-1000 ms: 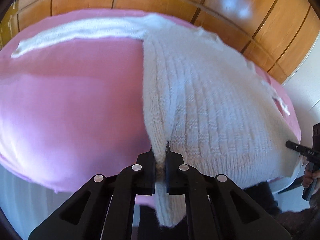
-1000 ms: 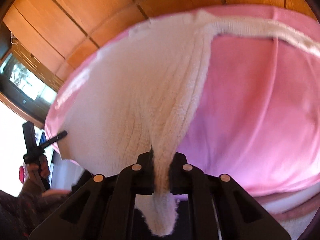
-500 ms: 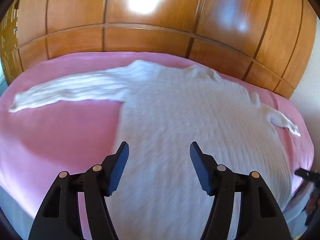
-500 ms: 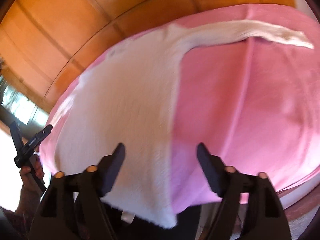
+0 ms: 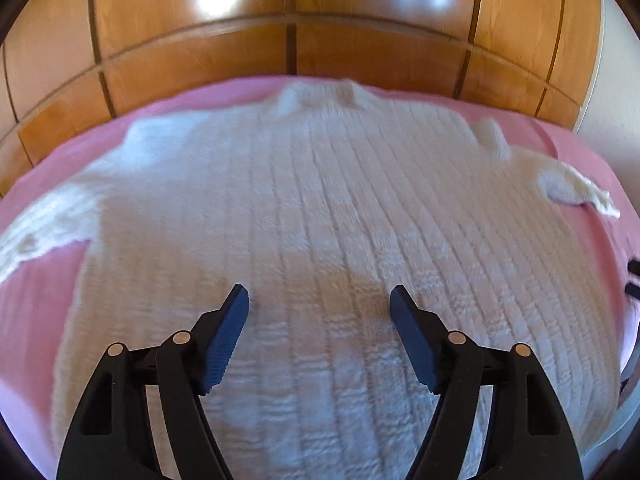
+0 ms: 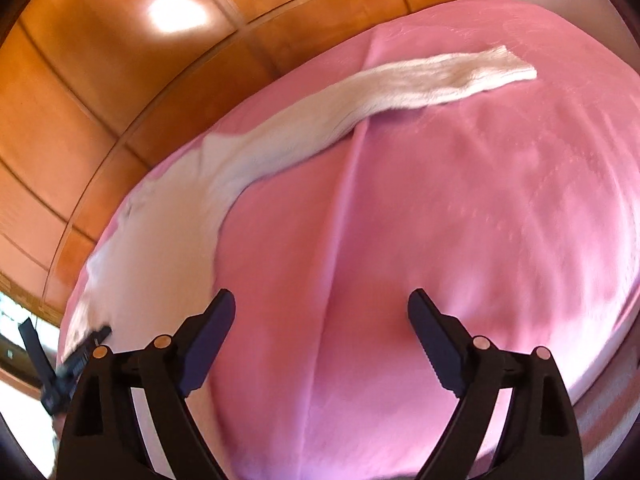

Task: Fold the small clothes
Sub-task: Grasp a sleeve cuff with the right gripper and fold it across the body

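A white knitted sweater (image 5: 320, 220) lies flat and spread out on the pink bed cover (image 5: 60, 152), collar at the far side, hem nearest me. My left gripper (image 5: 319, 300) is open and empty, hovering over the lower middle of the sweater. In the right wrist view the sweater's body (image 6: 160, 240) is at the left and one long sleeve (image 6: 420, 84) stretches out to the upper right. My right gripper (image 6: 321, 308) is open and empty over bare pink cover (image 6: 460, 220), to the right of the sweater. The left gripper's tip also shows in the right wrist view (image 6: 84, 350).
A wooden panelled wall (image 5: 320, 32) runs behind the bed. The sweater's other sleeve (image 5: 572, 188) lies bunched at the right edge of the bed. The bed's near right edge (image 6: 592, 384) drops off to a white mattress side.
Both grippers let go of the sweater's hem and opened. The sweater now lies flat. The left gripper swung over the sweater's middle; the right one turned toward the bare cover and outstretched sleeve.
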`<control>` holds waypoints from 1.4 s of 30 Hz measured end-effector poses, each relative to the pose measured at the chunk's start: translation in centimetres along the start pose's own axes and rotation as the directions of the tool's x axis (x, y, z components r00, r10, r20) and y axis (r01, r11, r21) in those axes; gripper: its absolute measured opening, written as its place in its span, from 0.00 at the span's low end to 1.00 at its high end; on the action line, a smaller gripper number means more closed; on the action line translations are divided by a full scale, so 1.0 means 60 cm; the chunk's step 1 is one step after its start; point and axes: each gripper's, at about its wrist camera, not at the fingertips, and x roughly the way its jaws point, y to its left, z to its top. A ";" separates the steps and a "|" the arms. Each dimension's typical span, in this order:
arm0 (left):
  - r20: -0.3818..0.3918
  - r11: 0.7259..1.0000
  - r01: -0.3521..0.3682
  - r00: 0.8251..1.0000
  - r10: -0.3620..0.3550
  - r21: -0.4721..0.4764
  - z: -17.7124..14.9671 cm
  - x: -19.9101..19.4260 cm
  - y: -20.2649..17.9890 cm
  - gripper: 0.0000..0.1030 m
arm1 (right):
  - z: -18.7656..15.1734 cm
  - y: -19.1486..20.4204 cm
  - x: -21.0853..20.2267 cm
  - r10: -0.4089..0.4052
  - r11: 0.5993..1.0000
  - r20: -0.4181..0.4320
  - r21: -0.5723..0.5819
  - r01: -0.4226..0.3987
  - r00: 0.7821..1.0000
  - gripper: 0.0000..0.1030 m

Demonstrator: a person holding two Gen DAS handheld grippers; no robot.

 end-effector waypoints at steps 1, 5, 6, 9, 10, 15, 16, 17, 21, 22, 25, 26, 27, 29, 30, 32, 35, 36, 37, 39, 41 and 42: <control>0.004 1.000 -0.012 1.000 0.012 0.002 -0.004 0.006 -0.003 0.75 | 0.014 -0.010 0.007 0.006 1.000 0.012 0.022 -0.007 1.000 0.82; 0.017 1.000 -0.023 1.000 0.023 -0.001 -0.008 0.015 -0.006 0.80 | 0.067 -0.067 0.033 0.002 0.989 0.051 0.146 -0.009 0.999 0.66; 0.015 1.000 -0.020 1.000 0.020 -0.007 -0.007 0.017 -0.006 0.82 | 0.079 -0.082 0.040 0.000 0.984 0.060 0.177 -0.010 0.998 0.63; 0.009 0.999 0.004 1.000 -0.003 -0.033 -0.009 0.020 0.007 0.85 | 0.115 -0.123 0.052 -0.001 0.967 0.108 0.254 -0.026 0.994 0.58; 0.010 0.999 0.010 1.000 -0.010 -0.038 -0.010 0.021 0.009 0.86 | 0.127 -0.139 0.055 -0.008 0.959 0.131 0.281 -0.029 0.991 0.57; 0.023 0.999 0.022 1.000 -0.021 -0.046 -0.012 0.023 0.010 0.88 | 0.158 -0.190 0.051 -0.045 0.925 0.217 0.379 -0.042 0.975 0.56; 0.023 0.999 0.024 0.999 -0.023 -0.047 -0.013 0.023 0.009 0.88 | 0.163 -0.203 0.049 -0.047 0.913 0.235 0.405 -0.054 0.971 0.56; 0.023 0.999 0.025 0.999 -0.024 -0.047 -0.013 0.024 0.009 0.89 | 0.167 -0.211 0.048 -0.047 0.906 0.247 0.418 -0.063 0.968 0.56; 0.020 0.999 0.031 0.999 -0.030 -0.044 -0.014 0.028 0.005 0.91 | 0.190 -0.231 0.048 -0.063 0.896 0.283 0.438 -0.071 0.957 0.56; 0.019 0.999 0.031 0.999 -0.030 -0.043 -0.014 0.028 0.004 0.92 | 0.198 -0.239 0.049 -0.074 0.890 0.295 0.450 -0.070 0.953 0.56; 0.018 0.999 0.030 0.999 -0.029 -0.043 -0.013 0.029 0.004 0.92 | 0.213 -0.256 0.056 -0.106 0.884 0.299 0.465 -0.048 0.948 0.54; 0.018 0.999 0.029 0.999 -0.029 -0.042 -0.013 0.029 0.003 0.92 | 0.221 -0.262 0.058 -0.114 0.885 0.298 0.464 -0.040 0.948 0.51; 0.017 0.999 0.029 0.999 -0.028 -0.041 -0.013 0.028 0.004 0.92 | 0.231 -0.264 0.063 -0.128 0.889 0.290 0.458 -0.020 0.948 0.49; 0.015 0.999 0.028 0.999 -0.028 -0.037 -0.011 0.030 0.003 0.92 | 0.246 -0.268 0.071 -0.141 0.892 0.266 0.452 0.005 0.954 0.35; 0.015 0.999 0.028 1.000 -0.028 -0.037 -0.011 0.030 0.003 0.93 | 0.255 -0.267 0.075 -0.144 0.893 0.245 0.449 0.019 0.959 0.28; 0.015 0.999 0.029 0.999 -0.028 -0.039 -0.013 0.029 0.004 0.93 | 0.275 -0.258 0.069 -0.132 0.898 0.200 0.439 0.031 0.971 0.07; 0.017 0.999 0.034 0.999 -0.034 -0.042 -0.014 0.028 0.004 0.93 | 0.310 -0.197 0.028 -0.040 0.942 0.274 0.330 -0.055 0.961 0.07; 0.018 0.998 0.038 0.999 -0.037 -0.043 -0.014 0.029 0.005 0.93 | 0.320 -0.170 0.013 -0.003 0.954 0.294 0.288 -0.085 0.956 0.07; 0.018 0.998 0.042 0.999 -0.041 -0.044 -0.015 0.029 0.005 0.94 | 0.332 -0.129 -0.006 0.041 0.966 0.314 0.229 -0.118 0.949 0.07; 0.017 0.998 0.050 0.999 -0.049 -0.046 -0.015 0.029 0.007 0.95 | 0.344 -0.061 -0.027 0.116 0.976 0.330 0.135 -0.168 0.937 0.07; 0.016 0.997 0.063 0.998 -0.062 -0.050 -0.015 0.029 0.007 0.95 | 0.349 0.031 -0.037 0.195 0.978 0.317 0.011 -0.209 0.928 0.07; 0.016 0.996 0.067 0.998 -0.067 -0.053 -0.015 0.028 0.008 0.96 | 0.347 0.089 -0.033 0.249 0.968 0.291 -0.057 -0.243 0.924 0.07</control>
